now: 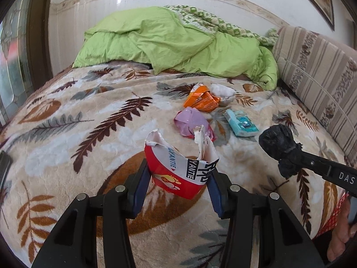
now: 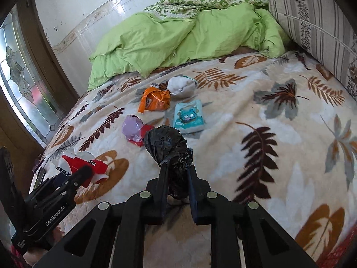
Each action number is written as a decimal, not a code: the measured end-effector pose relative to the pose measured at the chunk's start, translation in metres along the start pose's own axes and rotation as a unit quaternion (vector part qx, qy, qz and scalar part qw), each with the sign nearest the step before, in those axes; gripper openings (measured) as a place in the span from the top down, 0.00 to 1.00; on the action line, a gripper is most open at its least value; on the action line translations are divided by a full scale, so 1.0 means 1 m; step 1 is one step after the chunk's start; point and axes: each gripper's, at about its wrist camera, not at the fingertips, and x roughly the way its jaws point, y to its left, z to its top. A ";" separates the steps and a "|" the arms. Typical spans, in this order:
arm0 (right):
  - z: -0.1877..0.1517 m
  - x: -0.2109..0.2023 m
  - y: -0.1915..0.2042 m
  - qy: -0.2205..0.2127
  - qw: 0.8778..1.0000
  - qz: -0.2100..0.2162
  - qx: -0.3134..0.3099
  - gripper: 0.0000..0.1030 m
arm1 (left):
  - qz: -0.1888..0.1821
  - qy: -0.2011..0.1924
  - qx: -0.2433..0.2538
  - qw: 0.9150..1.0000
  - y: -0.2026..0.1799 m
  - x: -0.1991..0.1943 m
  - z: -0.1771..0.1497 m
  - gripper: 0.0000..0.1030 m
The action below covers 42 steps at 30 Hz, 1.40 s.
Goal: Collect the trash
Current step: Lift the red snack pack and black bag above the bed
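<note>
My left gripper (image 1: 178,175) is shut on a torn red and white carton (image 1: 176,163), held above the leaf-print blanket (image 1: 89,134). To its right, my right gripper (image 1: 287,158) is shut on a crumpled black plastic bag (image 1: 276,141). In the right wrist view the black bag (image 2: 166,143) sits between that gripper's (image 2: 177,169) narrow jaws, with the left gripper (image 2: 74,176) and red carton (image 2: 84,163) at lower left. On the blanket beyond lie an orange wrapper (image 2: 154,99), a purple wrapper (image 2: 132,127), a blue cartoon packet (image 2: 188,117) and a white wad (image 2: 180,86).
A green quilt (image 1: 169,42) is heaped at the far end of the bed. A striped cushion (image 1: 316,78) lines the right side. A patterned glass window (image 2: 20,84) stands on the left. A hand (image 1: 341,241) shows at the lower right.
</note>
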 end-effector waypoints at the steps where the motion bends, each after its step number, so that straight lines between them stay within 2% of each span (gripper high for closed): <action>1: -0.001 -0.004 -0.004 -0.003 1.000 0.001 0.010 0.84 | 0.001 -0.001 0.009 1.000 -0.004 -0.002 -0.001 0.54; 8: -0.008 -0.026 -0.007 -0.027 1.000 0.005 0.009 0.84 | 0.020 -0.012 0.051 0.998 -0.023 -0.016 -0.009 0.54; 18: -0.018 -0.043 -0.007 -0.042 0.999 -0.002 -0.006 0.84 | 0.048 -0.006 0.054 0.997 -0.024 -0.022 -0.013 0.54; 42: -0.019 -0.040 -0.005 -0.038 0.999 -0.005 -0.009 0.84 | 0.045 -0.005 0.052 0.998 -0.025 -0.024 -0.014 0.54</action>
